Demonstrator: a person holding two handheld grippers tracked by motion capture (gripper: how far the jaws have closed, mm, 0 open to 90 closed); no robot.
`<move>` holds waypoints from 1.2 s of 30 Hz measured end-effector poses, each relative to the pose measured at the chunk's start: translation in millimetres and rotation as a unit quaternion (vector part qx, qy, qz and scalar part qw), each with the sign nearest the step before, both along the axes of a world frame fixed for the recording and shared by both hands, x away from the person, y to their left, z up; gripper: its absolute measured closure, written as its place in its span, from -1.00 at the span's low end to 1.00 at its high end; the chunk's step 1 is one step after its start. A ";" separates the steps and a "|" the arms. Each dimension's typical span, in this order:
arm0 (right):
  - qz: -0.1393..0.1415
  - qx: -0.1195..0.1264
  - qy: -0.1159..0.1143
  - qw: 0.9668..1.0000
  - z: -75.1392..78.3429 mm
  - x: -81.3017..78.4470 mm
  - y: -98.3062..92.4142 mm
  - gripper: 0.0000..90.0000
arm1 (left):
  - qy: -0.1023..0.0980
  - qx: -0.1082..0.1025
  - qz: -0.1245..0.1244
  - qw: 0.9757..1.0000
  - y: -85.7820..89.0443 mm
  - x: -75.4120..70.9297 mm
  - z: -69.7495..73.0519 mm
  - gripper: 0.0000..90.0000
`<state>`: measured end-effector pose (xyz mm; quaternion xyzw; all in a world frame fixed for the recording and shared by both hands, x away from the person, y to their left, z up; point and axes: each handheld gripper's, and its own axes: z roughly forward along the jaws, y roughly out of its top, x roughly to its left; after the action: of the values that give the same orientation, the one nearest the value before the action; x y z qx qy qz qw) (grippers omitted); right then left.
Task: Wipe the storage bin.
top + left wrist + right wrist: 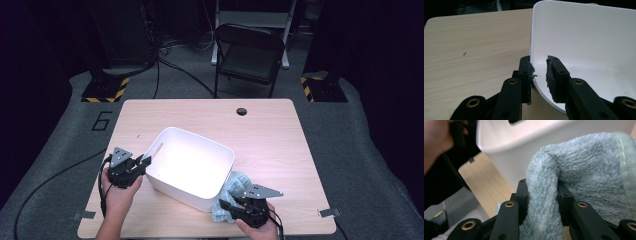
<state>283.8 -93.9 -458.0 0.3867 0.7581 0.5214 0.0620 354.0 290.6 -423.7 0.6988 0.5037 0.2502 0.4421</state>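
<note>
A white plastic tub (200,142) stands on the wooden table (270,140), its inside bare. My left gripper (145,162) straddles the tub's left rim. In the left gripper view one jaw rests against the outside of the tub wall (586,37), the other stands inside with a sliver of white between pad and wall, so my left gripper (540,65) is open. A light blue fluffy towel (235,182) lies bunched against the tub's near right corner. My right gripper (227,204) is shut on a fold of the towel (586,162), pinched between the jaws of my right gripper (541,187).
A cable hole (242,111) sits near the table's far edge. A black folding chair (250,50) stands behind the table. The tub's handle slot (156,148) faces my left gripper. The table's near edge runs just under both hands.
</note>
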 end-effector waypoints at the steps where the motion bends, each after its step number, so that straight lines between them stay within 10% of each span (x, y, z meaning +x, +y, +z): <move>1: 0.000 0.001 -0.015 1.000 6.6 -1.1 -1.5 0.53 | 0.000 0.000 0.000 1.000 0.0 -0.1 0.0 0.64; 5: 0.009 -0.023 -0.055 0.998 21.0 1.2 -3.0 0.53 | -0.001 0.003 -0.008 1.000 0.5 0.0 0.2 0.64; 22: 0.007 -0.092 0.045 0.995 -47.1 17.3 11.9 0.55 | -0.001 0.000 -0.002 1.000 0.4 -0.6 -0.3 0.67; 29: 0.005 -0.067 0.062 0.996 -47.9 23.8 6.6 0.55 | -0.003 0.003 -0.004 1.000 0.0 -0.5 -0.2 0.65; 36: -0.028 -0.010 0.001 1.000 -15.9 25.1 -7.9 0.55 | -0.003 0.001 -0.007 1.000 -1.6 -0.4 -0.3 0.65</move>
<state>308.9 -101.8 -473.9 0.4076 0.7522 0.5115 0.0800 353.6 289.0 -424.0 0.7021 0.4971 0.2499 0.4443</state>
